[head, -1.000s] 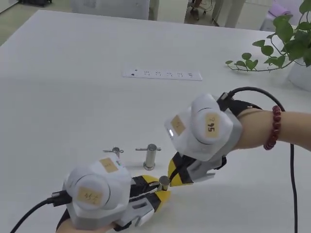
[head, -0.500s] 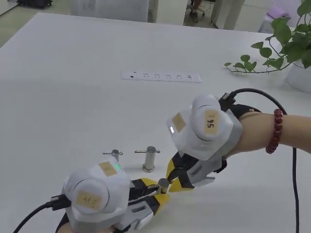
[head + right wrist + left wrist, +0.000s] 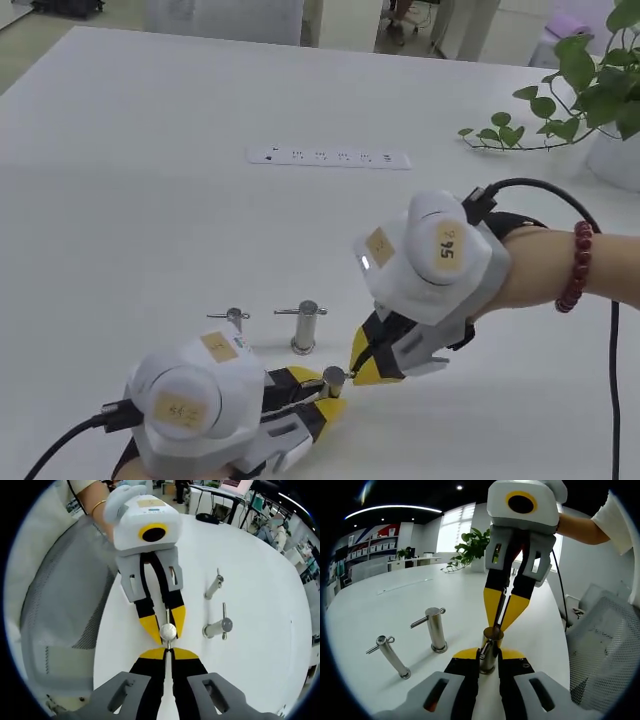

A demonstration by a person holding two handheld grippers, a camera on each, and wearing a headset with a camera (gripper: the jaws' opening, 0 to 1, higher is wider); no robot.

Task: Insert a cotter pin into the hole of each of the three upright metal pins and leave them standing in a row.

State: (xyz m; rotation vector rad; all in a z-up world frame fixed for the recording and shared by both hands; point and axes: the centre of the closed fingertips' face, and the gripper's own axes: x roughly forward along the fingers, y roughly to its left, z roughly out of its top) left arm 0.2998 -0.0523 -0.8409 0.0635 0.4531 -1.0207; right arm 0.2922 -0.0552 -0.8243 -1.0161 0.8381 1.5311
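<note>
At the near edge of the white tabletop (image 3: 150,200), the left gripper (image 3: 318,392) is clamped on the short upright steel pin (image 3: 489,652), while the right gripper (image 3: 501,617), at its 1 o'clock in the head view, pinches a thin wire cotter pin (image 3: 169,645) at the pin's head.

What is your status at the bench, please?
Left gripper shut on third pin. Right gripper shut on cotter pin. Two pins done, standing. No obstruction.
</note>
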